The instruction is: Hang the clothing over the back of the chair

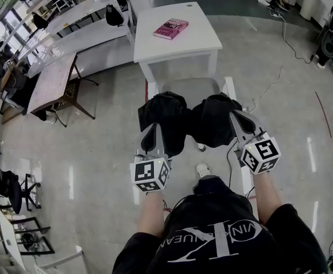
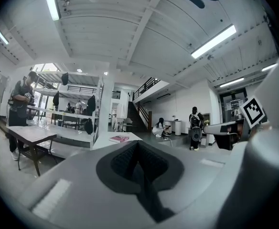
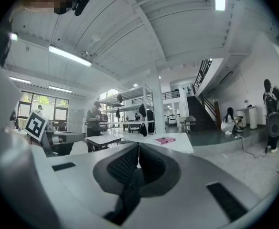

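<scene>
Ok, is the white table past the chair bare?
No, a pink book lies on the white table in the head view.

At twelve o'clock in the head view a white table [image 1: 200,36] stands on the glossy grey floor [image 1: 98,164], with a pink book [image 1: 170,28] lying flat toward its nine o'clock side, a pale chair [image 1: 192,88] on the floor just at its six o'clock edge, and a speckled table [image 1: 52,81] at ten o'clock.
</scene>
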### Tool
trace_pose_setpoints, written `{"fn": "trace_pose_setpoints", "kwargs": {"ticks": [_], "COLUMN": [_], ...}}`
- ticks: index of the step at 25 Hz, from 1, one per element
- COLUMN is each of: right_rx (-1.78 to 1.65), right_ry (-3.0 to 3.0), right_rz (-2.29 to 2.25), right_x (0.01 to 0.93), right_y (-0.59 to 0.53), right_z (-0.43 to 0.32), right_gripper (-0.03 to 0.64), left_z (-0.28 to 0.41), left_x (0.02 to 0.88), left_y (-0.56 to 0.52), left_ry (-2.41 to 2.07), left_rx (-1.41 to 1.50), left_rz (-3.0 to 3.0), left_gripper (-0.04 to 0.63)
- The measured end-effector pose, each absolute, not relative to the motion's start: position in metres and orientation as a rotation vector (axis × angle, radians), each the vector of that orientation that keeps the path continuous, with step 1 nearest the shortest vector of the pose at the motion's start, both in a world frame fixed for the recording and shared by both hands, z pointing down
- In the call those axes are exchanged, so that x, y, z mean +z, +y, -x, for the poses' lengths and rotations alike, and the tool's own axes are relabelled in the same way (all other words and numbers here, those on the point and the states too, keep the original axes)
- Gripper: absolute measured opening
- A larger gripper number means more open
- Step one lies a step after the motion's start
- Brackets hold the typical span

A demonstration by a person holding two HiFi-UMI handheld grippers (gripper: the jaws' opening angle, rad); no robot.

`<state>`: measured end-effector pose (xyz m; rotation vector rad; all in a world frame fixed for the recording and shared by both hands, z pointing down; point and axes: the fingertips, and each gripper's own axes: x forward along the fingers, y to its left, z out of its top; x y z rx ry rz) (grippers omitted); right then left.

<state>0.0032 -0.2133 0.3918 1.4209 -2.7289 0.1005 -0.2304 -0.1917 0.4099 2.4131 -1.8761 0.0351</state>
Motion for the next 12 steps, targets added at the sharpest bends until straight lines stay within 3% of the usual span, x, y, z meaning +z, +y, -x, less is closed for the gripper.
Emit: {"fn": "trace_pose_setpoints", "kwargs": {"ticks": [12], "right_rx": [0.102], "right_ry": [-2.736], "right_rz": [-1.434], "right_x": [0.393], "right_y": [-0.200], "right_z": [-0.005], "right_gripper": [0.015], "left_z": [0.228], "left_x": [0.409], "left_y": [-0.177], "left_ry": [-1.880], "left_rx": [0.022], "left_rz": [-2.416], "left_gripper": [0.011]}}
